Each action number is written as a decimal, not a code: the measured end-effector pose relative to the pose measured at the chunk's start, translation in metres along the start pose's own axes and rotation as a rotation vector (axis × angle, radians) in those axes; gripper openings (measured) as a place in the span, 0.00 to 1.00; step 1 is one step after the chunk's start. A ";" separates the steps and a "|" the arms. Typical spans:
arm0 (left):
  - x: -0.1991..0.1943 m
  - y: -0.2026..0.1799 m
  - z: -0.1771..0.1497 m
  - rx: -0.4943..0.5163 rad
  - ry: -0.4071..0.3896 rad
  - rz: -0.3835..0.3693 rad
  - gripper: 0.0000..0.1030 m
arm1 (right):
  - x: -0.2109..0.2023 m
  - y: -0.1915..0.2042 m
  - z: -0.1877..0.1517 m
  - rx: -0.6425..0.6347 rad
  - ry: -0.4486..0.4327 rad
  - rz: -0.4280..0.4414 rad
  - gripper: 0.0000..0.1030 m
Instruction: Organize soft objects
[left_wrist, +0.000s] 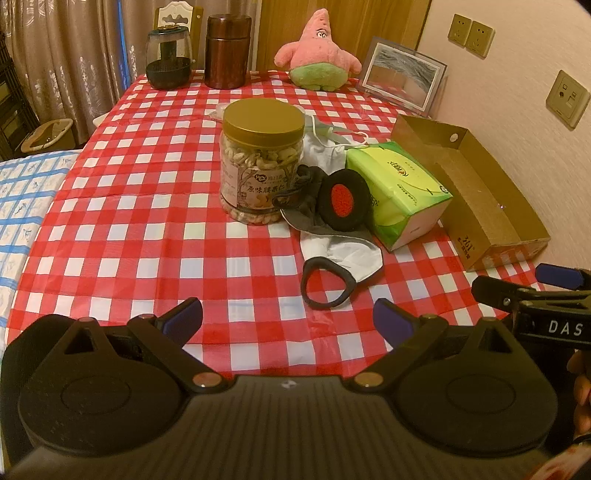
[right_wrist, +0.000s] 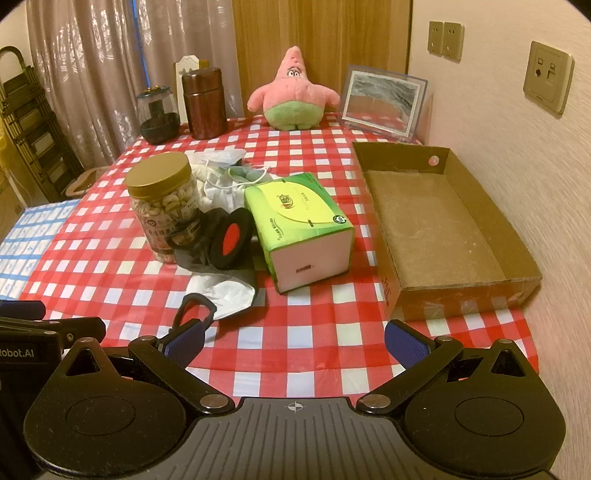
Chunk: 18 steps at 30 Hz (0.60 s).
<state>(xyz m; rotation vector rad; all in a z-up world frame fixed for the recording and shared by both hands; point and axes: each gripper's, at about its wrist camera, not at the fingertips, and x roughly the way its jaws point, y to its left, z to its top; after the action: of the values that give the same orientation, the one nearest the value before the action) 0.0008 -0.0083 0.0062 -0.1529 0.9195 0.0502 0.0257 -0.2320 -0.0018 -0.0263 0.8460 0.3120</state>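
Observation:
A pink star plush (left_wrist: 318, 53) (right_wrist: 291, 92) sits upright at the table's far edge. A green tissue pack (left_wrist: 400, 192) (right_wrist: 299, 230) lies mid-table. Left of it lie a black earmuff with a red centre (left_wrist: 343, 201) (right_wrist: 231, 240), a grey-and-white face mask with a black loop (left_wrist: 343, 254) (right_wrist: 221, 291), and white cloth (left_wrist: 321, 147) (right_wrist: 221, 184) behind. An empty cardboard box (left_wrist: 476, 192) (right_wrist: 436, 221) stands at the right. My left gripper (left_wrist: 288, 321) is open and empty near the front edge, just short of the mask loop. My right gripper (right_wrist: 295, 343) is open and empty.
A jar of nuts with a gold lid (left_wrist: 260, 162) (right_wrist: 164, 206) stands against the earmuff. A brown canister (left_wrist: 226, 51) (right_wrist: 204, 103), a dark glass jar (left_wrist: 169, 59) (right_wrist: 158, 116) and a picture frame (left_wrist: 402, 74) (right_wrist: 384, 101) line the far edge. The wall runs along the right.

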 end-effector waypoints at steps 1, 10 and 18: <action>0.000 0.000 0.000 0.001 0.000 0.000 0.95 | 0.000 0.000 0.000 0.000 0.000 0.000 1.00; 0.000 -0.001 0.000 -0.001 0.001 -0.001 0.95 | 0.000 -0.001 0.000 0.000 -0.001 -0.001 1.00; 0.001 -0.001 0.000 0.000 0.001 -0.002 0.95 | -0.001 -0.002 0.001 0.000 0.001 -0.001 1.00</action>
<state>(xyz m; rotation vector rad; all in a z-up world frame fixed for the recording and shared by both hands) 0.0011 -0.0094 0.0058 -0.1541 0.9208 0.0488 0.0263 -0.2341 -0.0010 -0.0263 0.8468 0.3113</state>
